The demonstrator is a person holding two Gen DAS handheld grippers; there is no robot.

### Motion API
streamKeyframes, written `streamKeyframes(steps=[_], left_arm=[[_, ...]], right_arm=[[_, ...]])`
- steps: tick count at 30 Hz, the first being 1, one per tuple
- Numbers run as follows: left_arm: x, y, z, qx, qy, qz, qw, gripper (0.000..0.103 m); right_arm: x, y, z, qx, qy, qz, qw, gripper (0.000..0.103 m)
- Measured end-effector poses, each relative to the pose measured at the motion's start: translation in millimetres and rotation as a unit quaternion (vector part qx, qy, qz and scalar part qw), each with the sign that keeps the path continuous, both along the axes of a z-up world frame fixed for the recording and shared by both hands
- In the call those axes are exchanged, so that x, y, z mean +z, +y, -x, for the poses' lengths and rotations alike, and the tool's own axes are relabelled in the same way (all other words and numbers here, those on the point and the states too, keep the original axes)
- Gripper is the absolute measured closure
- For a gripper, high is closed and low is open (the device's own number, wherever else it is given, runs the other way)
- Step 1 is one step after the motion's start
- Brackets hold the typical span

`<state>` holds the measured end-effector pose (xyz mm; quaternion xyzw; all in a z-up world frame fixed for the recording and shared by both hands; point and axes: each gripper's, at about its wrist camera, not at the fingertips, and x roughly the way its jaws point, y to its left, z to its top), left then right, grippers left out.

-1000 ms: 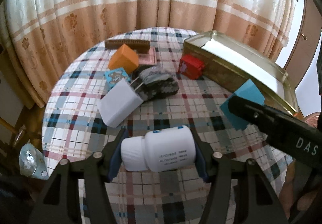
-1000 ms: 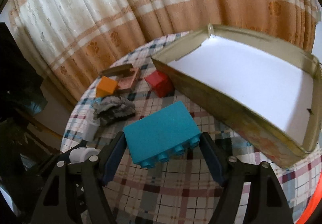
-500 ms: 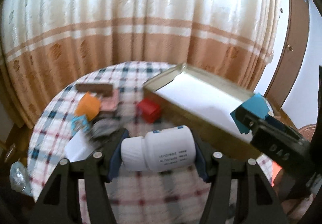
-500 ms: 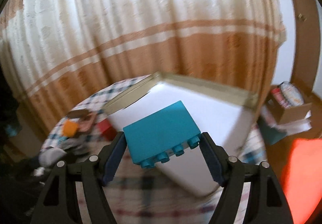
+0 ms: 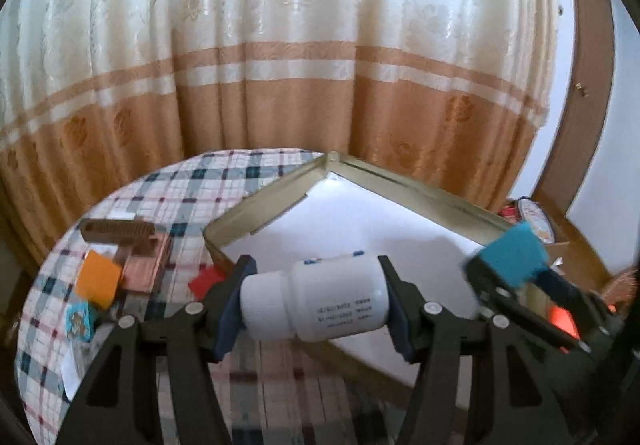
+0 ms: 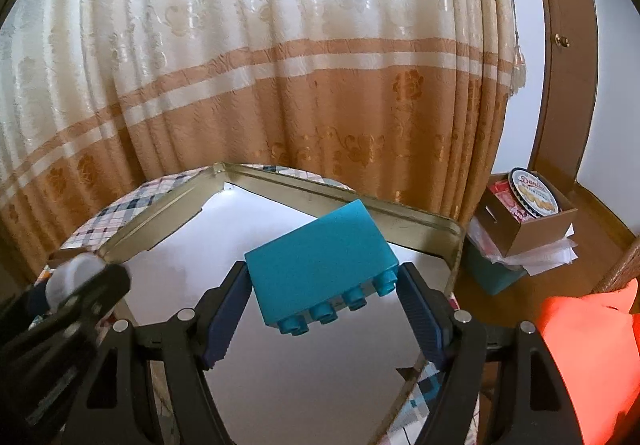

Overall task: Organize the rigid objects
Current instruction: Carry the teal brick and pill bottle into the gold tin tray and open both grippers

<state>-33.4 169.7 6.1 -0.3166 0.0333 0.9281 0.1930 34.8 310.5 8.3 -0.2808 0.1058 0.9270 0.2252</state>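
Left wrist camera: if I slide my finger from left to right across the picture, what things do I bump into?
Orange block → copper-coloured box → white bottle in the left claw → teal brick in the right claw.

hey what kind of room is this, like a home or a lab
Most likely a room in a home. A patterned curtain hangs behind a round table under a plaid tablecloth, and a cardboard box with a biscuit tin sits on the floor by a wooden door.
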Motion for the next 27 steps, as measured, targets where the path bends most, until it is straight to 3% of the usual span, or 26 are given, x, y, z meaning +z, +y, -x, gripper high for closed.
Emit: streamKeyframes(steps=[8, 11, 13, 14, 17, 20, 27], left_arm=[[-18, 16, 29, 0.015, -0.041, 0.011, 0.9990, 0.042], [-18, 18, 32, 0.036, -0.037, 0.020, 0.9985, 0.024], [-15, 14, 32, 0.053, -0.027, 0.022, 0.9980, 0.003], [-14, 11, 33, 0.063, -0.024, 0.022, 0.9975, 0.000], [-9, 0, 33, 0.061, -0.025, 0.001, 0.9978, 0.001], [-2, -8, 31, 0.065, -0.006, 0.007, 0.9978, 0.000], [4, -48, 23, 0.085, 0.021, -0.004, 0.9961, 0.000]], right_arm=[[-1, 6, 5, -0.021, -0.018, 0.003, 1.000, 0.026], [-1, 7, 5, -0.028, -0.020, -0.004, 0.999, 0.026], [-1, 7, 4, -0.030, -0.017, -0.009, 0.999, 0.026], [-1, 8, 4, -0.030, -0.017, -0.010, 0.999, 0.026], [-1, 8, 3, -0.029, -0.010, -0.006, 1.000, 0.023], [2, 5, -4, -0.037, 0.014, -0.008, 0.999, 0.016], [11, -6, -25, -0.040, 0.086, 0.010, 0.995, 0.015]])
